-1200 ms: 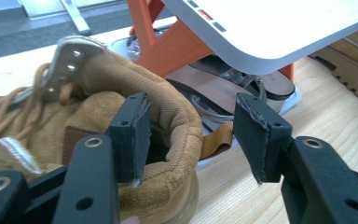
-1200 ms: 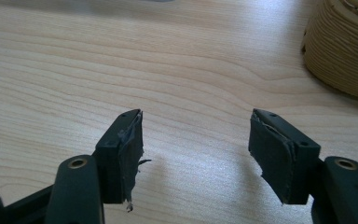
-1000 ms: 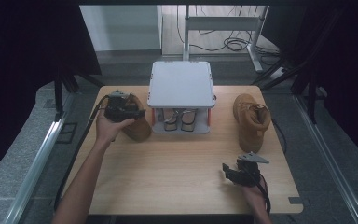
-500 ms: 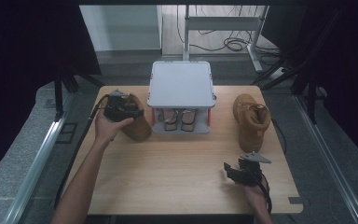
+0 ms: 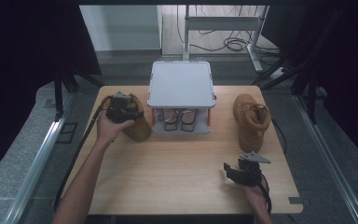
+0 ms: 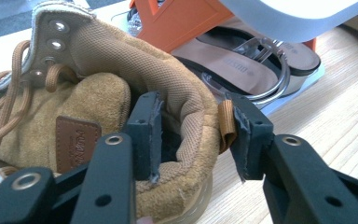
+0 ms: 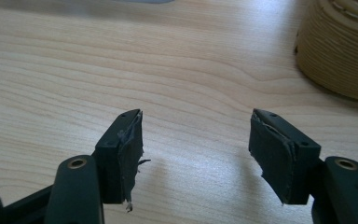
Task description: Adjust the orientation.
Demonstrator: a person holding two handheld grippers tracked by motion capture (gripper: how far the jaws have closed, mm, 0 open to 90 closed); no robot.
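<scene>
**Left claw closing on the boot's heel collar**

We see our left claw set over the back rim of the left boot, which stands on the counter just left of the rack. In the left gripper view one jaw sits inside the opening, against the padded lining, and the other sits outside the heel, right at the brown pull loop. The jaws have just been closing, with the padded collar between them. The outer pad looks to touch the loop, while the inner one is at the lining; we cannot tell that the collar is squeezed yet, so we count the claw as apart around the collar, not clamped. From the high view, our left hand holds that claw on top of the boot.

Under the rack's white top lies a pair of sandals, just beside the boot's heel; their straps and metal rings show behind the collar.

Our right claw hovers low over bare wood near the counter's front right, jaws wide apart with nothing between them. The right boot stands well apart from the left one, at the counter's right side, and its ribbed sole shows at the top corner of the right gripper view.
</scene>
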